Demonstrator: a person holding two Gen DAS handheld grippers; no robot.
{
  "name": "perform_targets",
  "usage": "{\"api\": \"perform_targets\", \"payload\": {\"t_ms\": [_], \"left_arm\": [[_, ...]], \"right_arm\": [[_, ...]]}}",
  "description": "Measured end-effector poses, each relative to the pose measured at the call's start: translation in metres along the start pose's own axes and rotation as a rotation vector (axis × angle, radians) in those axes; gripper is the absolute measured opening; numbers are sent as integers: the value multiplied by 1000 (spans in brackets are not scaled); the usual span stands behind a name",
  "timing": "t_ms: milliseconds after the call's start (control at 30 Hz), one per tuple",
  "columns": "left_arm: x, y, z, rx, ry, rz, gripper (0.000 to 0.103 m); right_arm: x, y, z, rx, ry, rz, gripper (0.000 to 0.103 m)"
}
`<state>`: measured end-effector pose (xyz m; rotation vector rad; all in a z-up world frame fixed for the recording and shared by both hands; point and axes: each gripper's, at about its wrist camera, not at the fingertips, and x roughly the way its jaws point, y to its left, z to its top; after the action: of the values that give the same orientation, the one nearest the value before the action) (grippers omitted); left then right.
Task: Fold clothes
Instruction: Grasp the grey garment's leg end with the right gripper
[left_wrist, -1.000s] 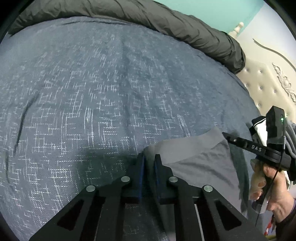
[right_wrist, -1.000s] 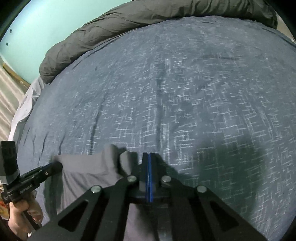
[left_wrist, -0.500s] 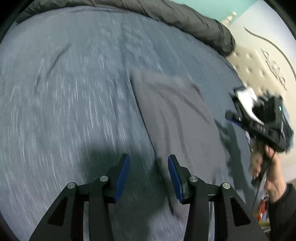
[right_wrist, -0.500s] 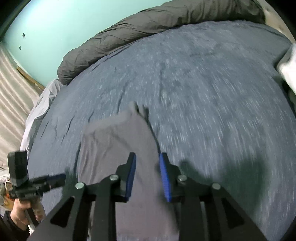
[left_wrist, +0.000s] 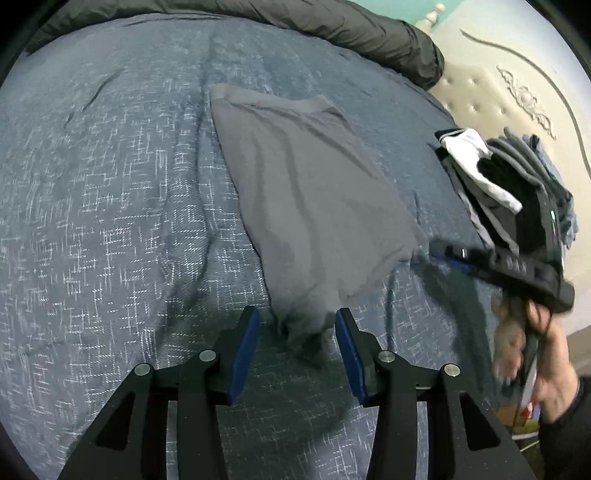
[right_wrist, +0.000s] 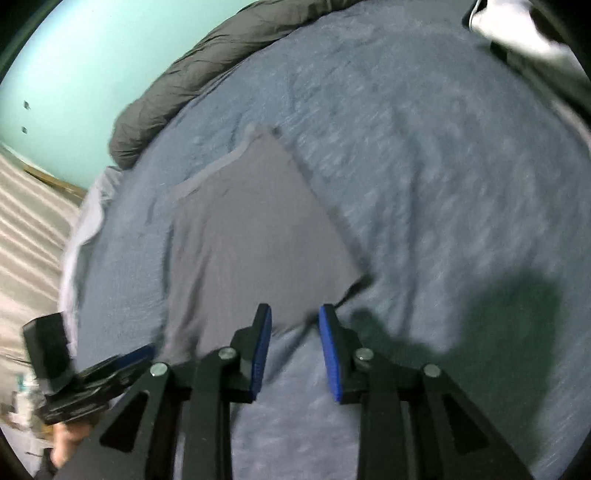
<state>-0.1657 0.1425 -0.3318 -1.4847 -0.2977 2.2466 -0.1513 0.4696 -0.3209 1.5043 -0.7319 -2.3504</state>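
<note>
A grey garment lies spread flat on the blue patterned bedspread, waistband at the far end. It also shows in the right wrist view. My left gripper is open and empty, just above the garment's near corner. My right gripper is open and empty, just short of the garment's near edge. The right gripper also shows in the left wrist view, beside the garment's right corner. The left gripper shows in the right wrist view at the lower left.
A pile of dark, grey and white clothes lies at the right of the bed by the cream padded headboard. A rolled dark duvet runs along the far edge. A teal wall stands behind.
Both grippers have let go of the grey garment, opened and pulled back. The garment, bunched at the fingertips a second ago, now lies spread out flat on the bed.
</note>
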Motion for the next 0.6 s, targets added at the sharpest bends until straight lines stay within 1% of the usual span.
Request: {"api": "perform_targets", "payload": {"t_ms": [233, 367, 433, 467, 500, 533, 600], "left_arm": [[-12, 23, -23, -26, -82, 27, 47], [-20, 37, -34, -45, -105, 31, 47], [-25, 41, -39, -32, -111, 29, 47], [-28, 44, -40, -32, -119, 28, 48], [-30, 47, -41, -34, -129, 26, 55], [-33, 51, -42, -35, -138, 25, 62], [-36, 57, -44, -40, -149, 20, 63]], "right_arm": [[25, 46, -42, -42, 47, 38, 26], [44, 72, -58, -82, 77, 14, 26], [51, 83, -60, -118, 75, -26, 26], [54, 90, -61, -142, 72, -50, 30], [57, 96, -63, -166, 70, -74, 33], [60, 103, -64, -190, 67, -98, 34], [64, 115, -65, -222, 59, -132, 34]]}}
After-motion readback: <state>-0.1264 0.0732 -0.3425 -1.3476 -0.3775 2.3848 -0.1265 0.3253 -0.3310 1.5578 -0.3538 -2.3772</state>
